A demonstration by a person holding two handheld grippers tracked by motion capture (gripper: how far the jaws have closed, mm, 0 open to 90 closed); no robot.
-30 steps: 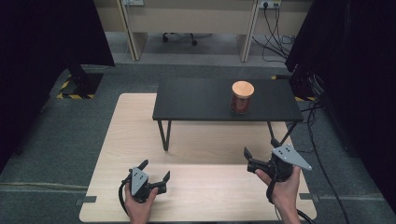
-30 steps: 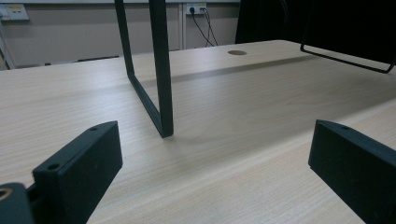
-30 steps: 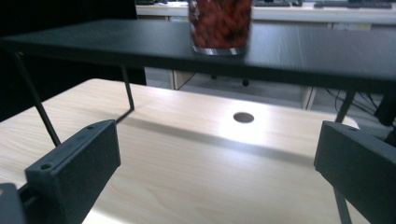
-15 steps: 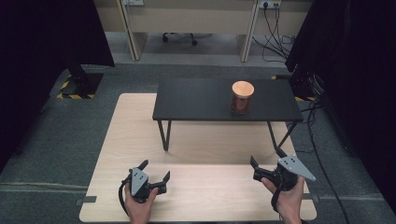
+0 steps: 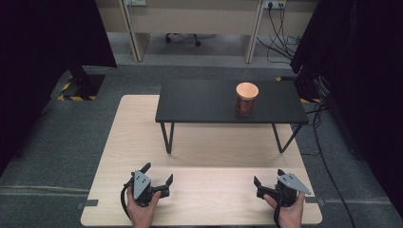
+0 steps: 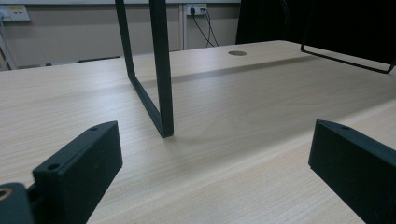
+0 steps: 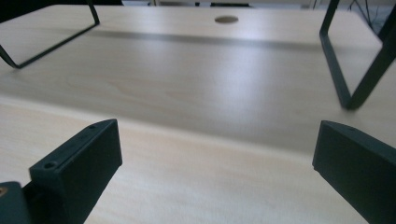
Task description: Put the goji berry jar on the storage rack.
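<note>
- Grey carpet floor, dark curtains both sides, cables along the back wall. Light wood desk (image 5: 142, 142) in the middle, with a small black riser table (image 5: 209, 102) on its far half.
- Jar (image 5: 246, 99), wooden lid and dark red contents, stands upright on the riser, right of centre, clear of the edges. Nothing touches it.
- Left gripper (image 5: 154, 183) sits at the near-left edge of the desk, jaws spread wide, nothing between them. Same position as a second ago.
- Left gripper view: its jaws frame bare wood and the riser's left leg (image 6: 161, 88) straight ahead, a fair way off.
- Right gripper (image 5: 270, 186) is what changed: over the last second it pulled back toward the person and dropped lower. It now sits at the near-right edge, roughly level with the left one. Jaws wide, holding nothing.
- Right gripper view (image 7: 215, 182): bare desk between the jaws, riser's right leg (image 7: 345, 70) up at the right, a round cable hole (image 7: 226, 19) far back.
- Read: both grippers are parked in a symmetric ready pose, well apart from the jar. Looks like a start or reset position, no grasp begun.
- Jar is closer to the right side, so the right gripper is my guess for the reach. It needs to lift above the riser top before going forward.
- Risk: approaching low would hit the riser edge or leg.
</note>
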